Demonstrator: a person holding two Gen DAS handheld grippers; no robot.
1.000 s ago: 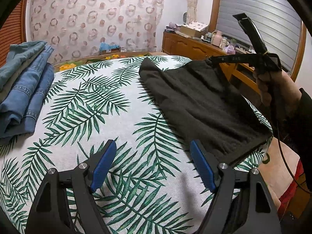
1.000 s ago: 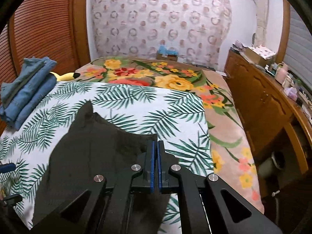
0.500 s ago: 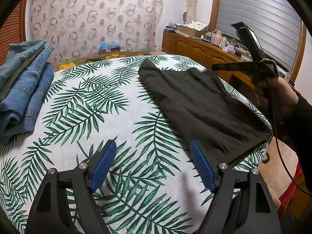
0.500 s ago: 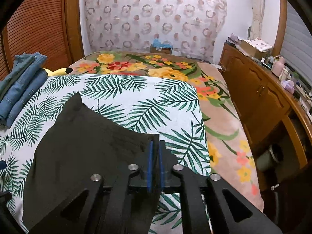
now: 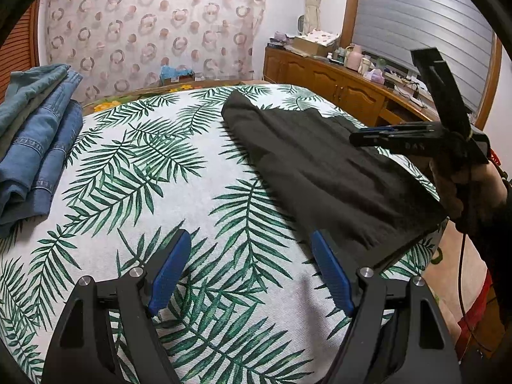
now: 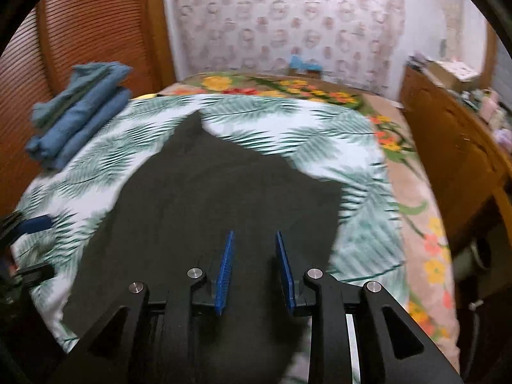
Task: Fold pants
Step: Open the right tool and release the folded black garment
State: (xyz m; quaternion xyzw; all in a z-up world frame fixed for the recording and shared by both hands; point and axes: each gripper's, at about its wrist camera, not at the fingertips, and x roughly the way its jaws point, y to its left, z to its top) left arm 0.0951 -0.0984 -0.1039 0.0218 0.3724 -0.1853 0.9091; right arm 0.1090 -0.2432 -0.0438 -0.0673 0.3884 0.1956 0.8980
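We see the dark pants (image 5: 323,172) lying flat on the palm-leaf bedspread (image 5: 153,166), toward its right side in the left wrist view, with one pointed corner reaching up the bed and the near edge close to the mattress corner. Our left gripper (image 5: 249,268) hangs over bare bedspread just beside the pants, its blue pads (image 5: 168,272) spread wide with nothing between them. Our right gripper (image 6: 254,265) sits above the near part of the pants; its jaws have just been opening and now stand a narrow gap apart, the pads clear of the cloth, which lies below them and is not pinched. In the left wrist view the right gripper shows at the far right, held in a hand (image 5: 470,185) over the pants' edge. A stack of folded jeans (image 5: 32,134) rests at the left side of the bed, well apart from the pants. The right wrist view is blurred.
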